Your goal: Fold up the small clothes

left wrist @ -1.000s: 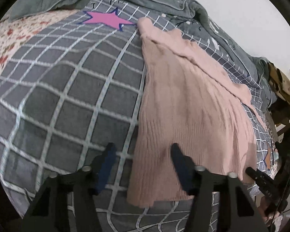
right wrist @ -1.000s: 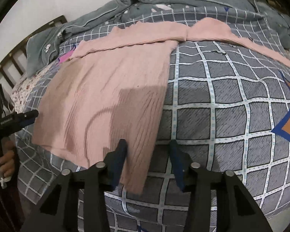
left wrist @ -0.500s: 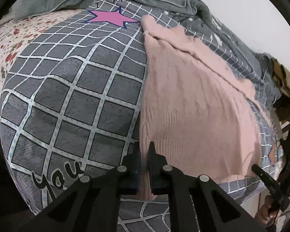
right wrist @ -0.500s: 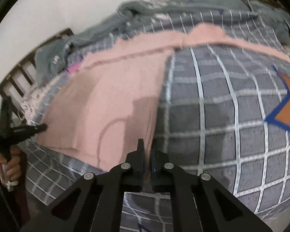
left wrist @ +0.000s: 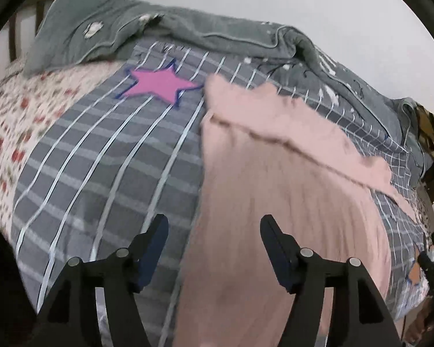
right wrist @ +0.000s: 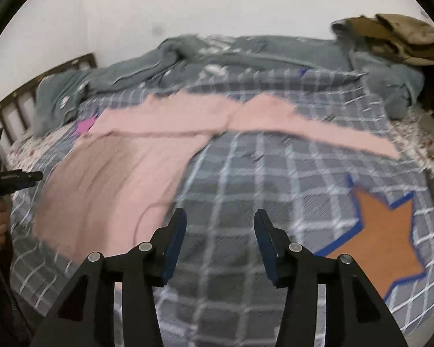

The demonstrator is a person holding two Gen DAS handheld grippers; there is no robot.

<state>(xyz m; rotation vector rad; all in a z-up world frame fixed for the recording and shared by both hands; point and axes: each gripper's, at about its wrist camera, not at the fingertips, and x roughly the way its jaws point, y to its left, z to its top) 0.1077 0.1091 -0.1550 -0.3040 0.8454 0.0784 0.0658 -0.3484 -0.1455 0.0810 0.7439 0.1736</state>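
sweater (left wrist: 289,190), pink ribbed knit, lies spread flat on the grey checked bedspread (left wrist: 107,167). body panel runs toward the near edge of the bed, and the ribs show as long lengthwise lines. in the right wrist view the sweater (right wrist: 115,179) has one sleeve stretched out flat to the right across the checks, top edge lying toward the crumpled grey duvet (right wrist: 217,55). both views are motion-blurred, so the hem detail is unclear.

left gripper (left wrist: 214,225): jaws opening, nothing clamped, pads clear of the cloth; sweater's left edge shows below the gap. right gripper (right wrist: 220,219): jaws opening too, nothing between them but bedspread, sweater's corner just left of its left finger.

pink star (left wrist: 162,84) is printed beside the sweater's top corner, orange star (right wrist: 384,231) to the right. floral sheet (left wrist: 17,121) at the far left, slatted headboard (right wrist: 29,98) behind.
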